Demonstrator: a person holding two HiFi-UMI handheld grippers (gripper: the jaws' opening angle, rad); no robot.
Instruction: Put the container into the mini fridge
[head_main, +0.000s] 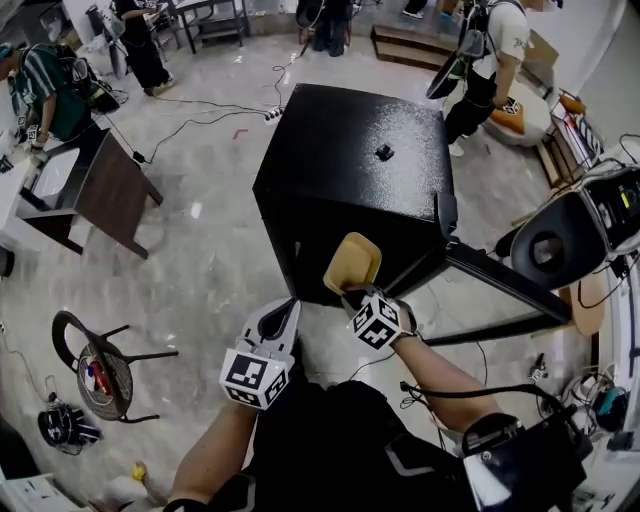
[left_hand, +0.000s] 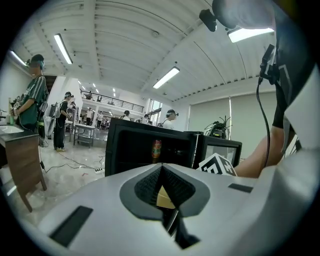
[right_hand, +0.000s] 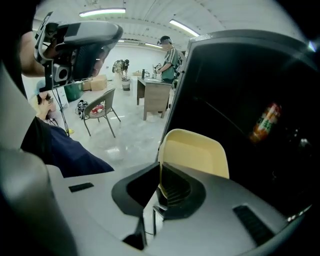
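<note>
The black mini fridge (head_main: 350, 170) stands in the middle of the floor, and its door (head_main: 500, 285) hangs open to the right. My right gripper (head_main: 350, 292) is shut on the rim of a pale yellow container (head_main: 352, 262), which it holds upright just in front of the fridge's dark opening. In the right gripper view the container (right_hand: 197, 152) rises from between the pads (right_hand: 172, 185), with the fridge interior (right_hand: 250, 100) behind it. My left gripper (head_main: 288, 308) hovers beside it on the left, shut and holding nothing, and points level at the fridge (left_hand: 150, 150).
A bottle with a red label (right_hand: 265, 122) stands inside the fridge, and a small black object (head_main: 384, 152) lies on its top. A chair (head_main: 100, 365) and a brown desk (head_main: 110, 190) are to the left. Black equipment (head_main: 560, 240) and cables are on the right. Several people stand around.
</note>
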